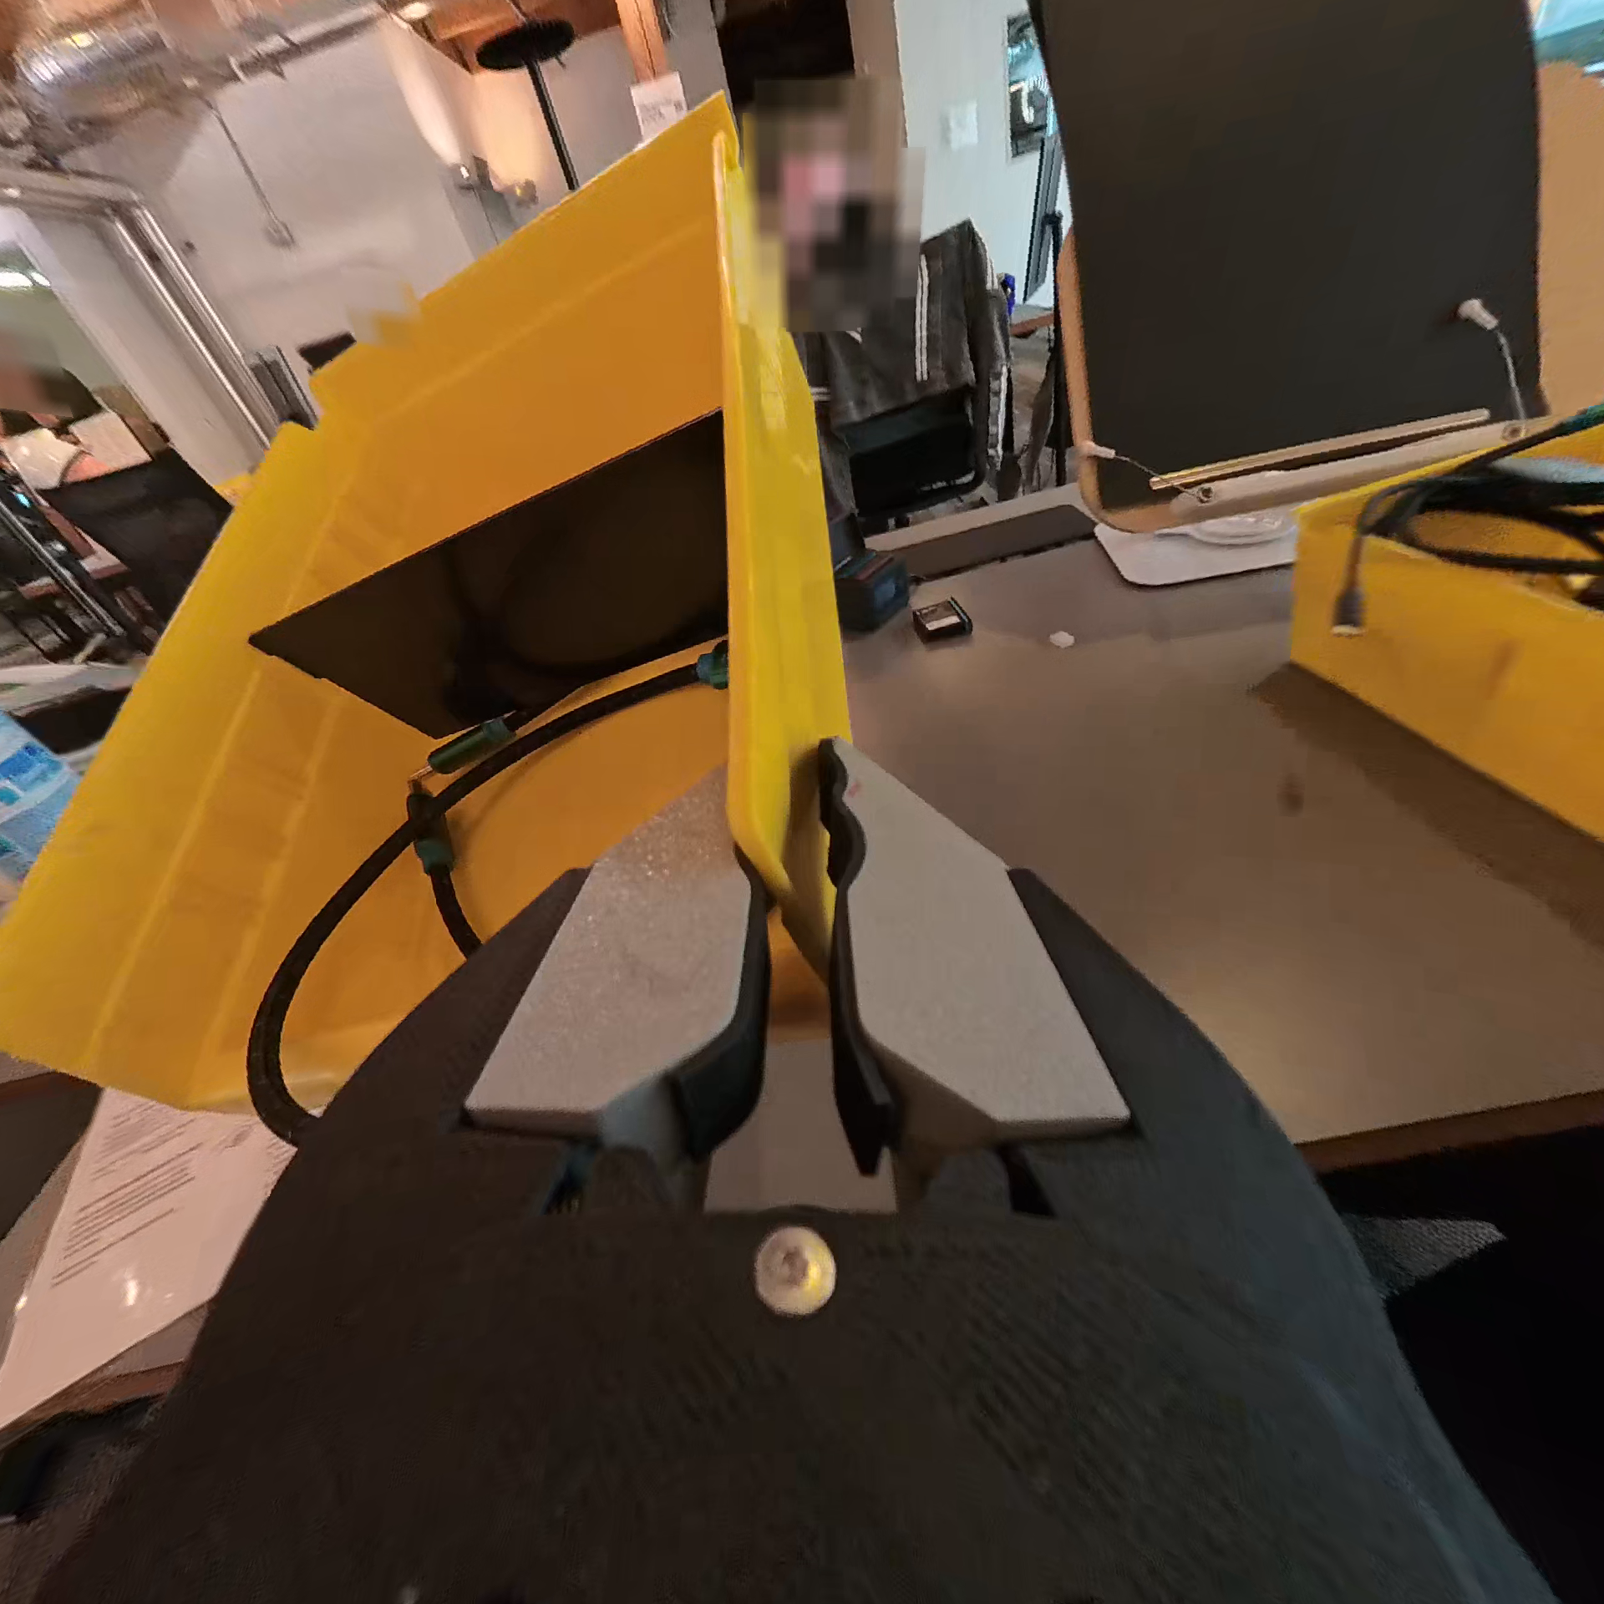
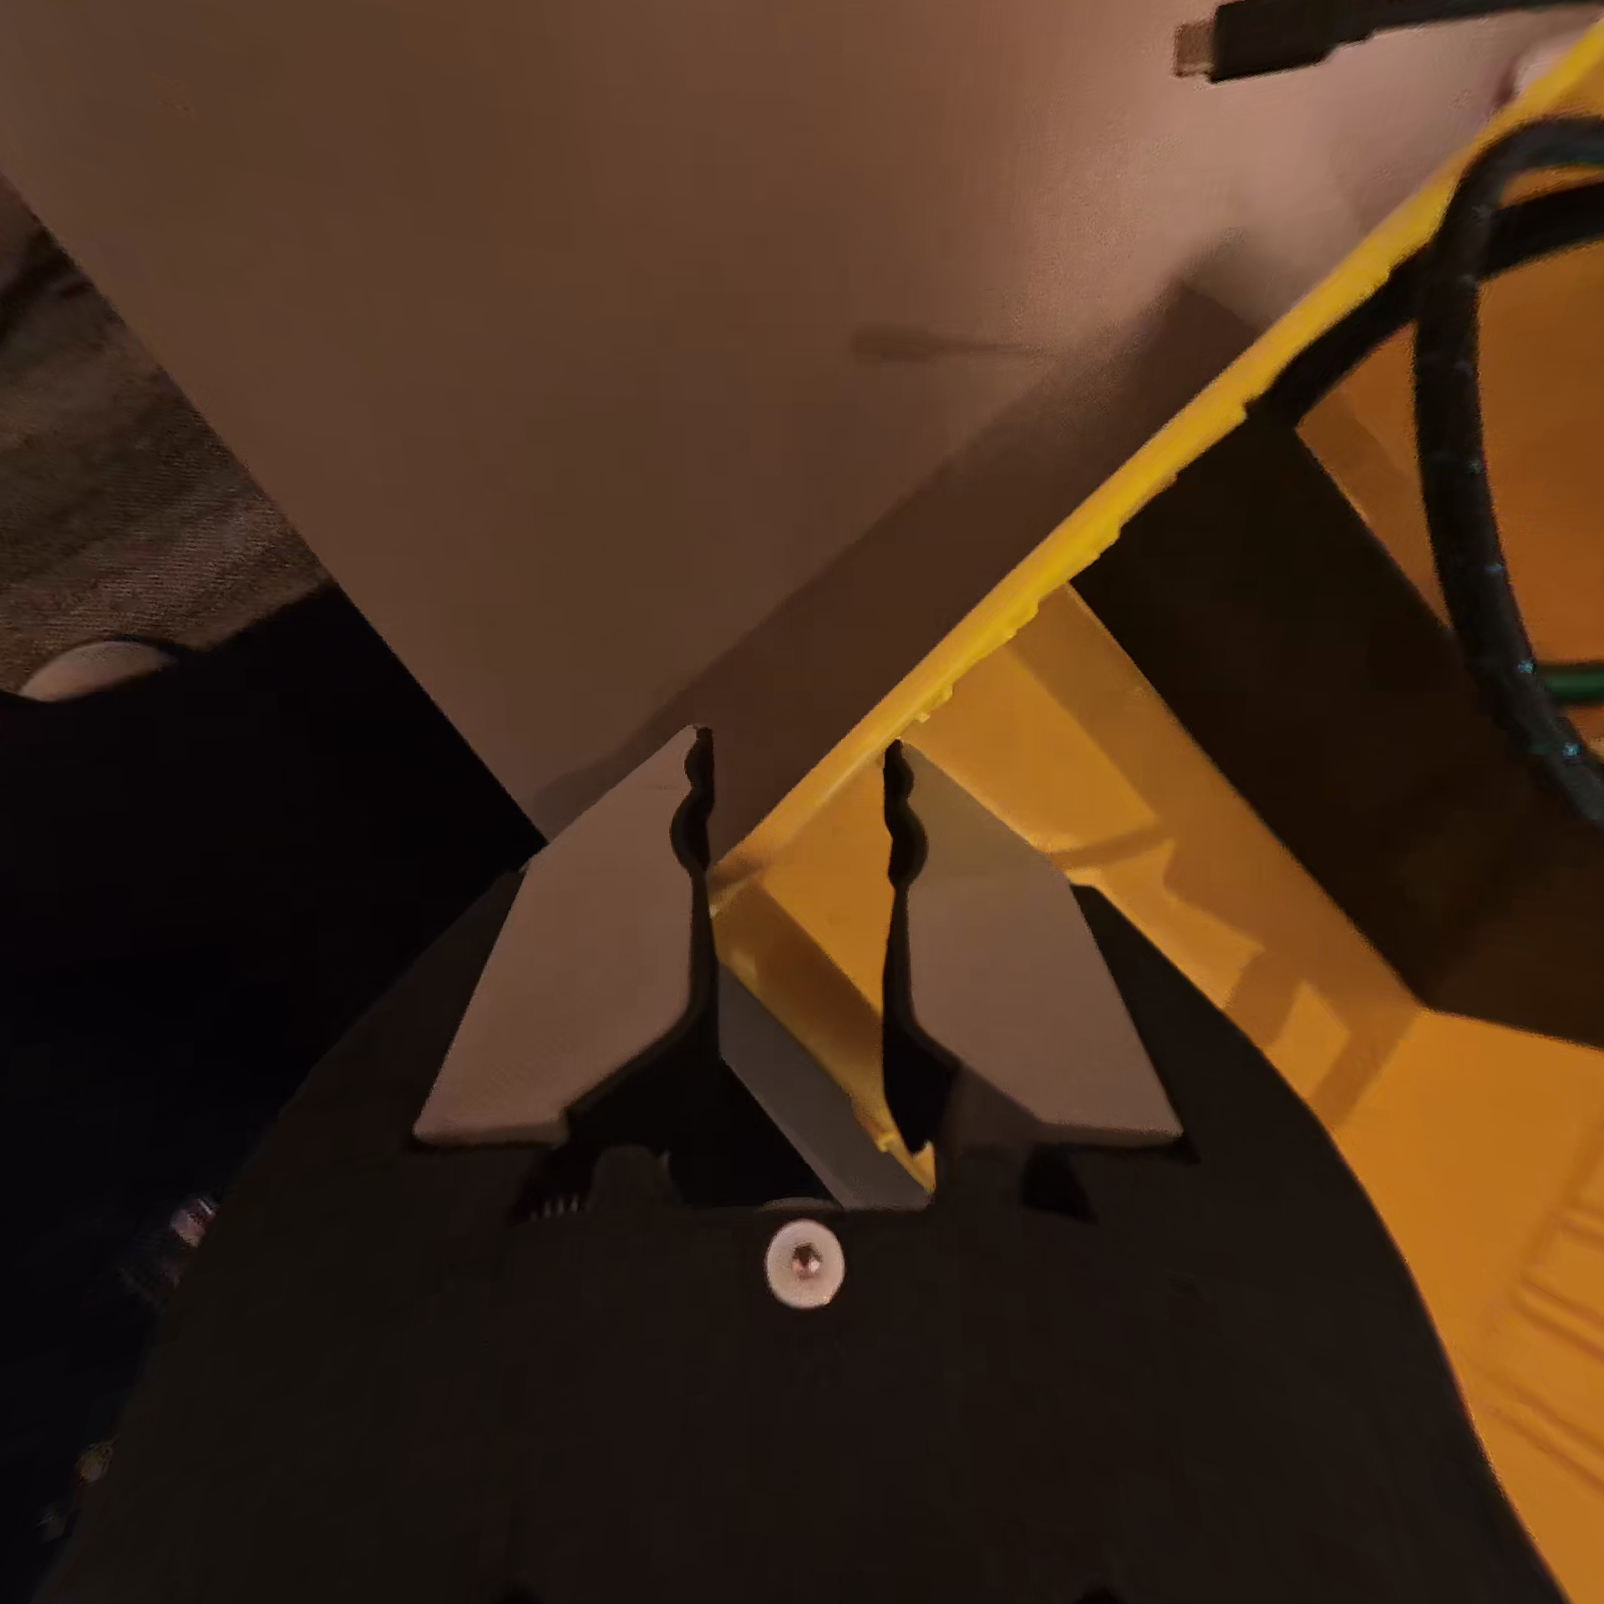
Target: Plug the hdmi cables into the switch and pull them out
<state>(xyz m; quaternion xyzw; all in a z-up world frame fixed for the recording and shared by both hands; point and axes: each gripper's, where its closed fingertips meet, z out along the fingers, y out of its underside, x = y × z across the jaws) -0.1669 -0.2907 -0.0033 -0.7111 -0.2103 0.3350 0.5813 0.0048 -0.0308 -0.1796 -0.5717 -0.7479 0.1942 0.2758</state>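
Left wrist view: left gripper (image 1: 803, 833) clamped on the side wall of a yellow bin (image 1: 772, 538), which is tipped up off the brown table (image 1: 1128, 868). Inside the bin, a black box (image 1: 521, 590), possibly the switch, though the face is too dark to confirm. A black braided cable (image 1: 347, 903) with green collars loops in front of the box. To the bin's right, a second yellow bin (image 1: 1432, 686) holds more cables. Printed sheet (image 1: 130, 1215) below the bin; text unreadable.

Right wrist view: right gripper (image 2: 798, 772) with jaws apart, straddling a yellow bin rim (image 2: 1085, 555). Black cable (image 2: 1467, 521) inside. Cable plug (image 2: 1250, 39) over the table (image 2: 608, 304). No legible markings.
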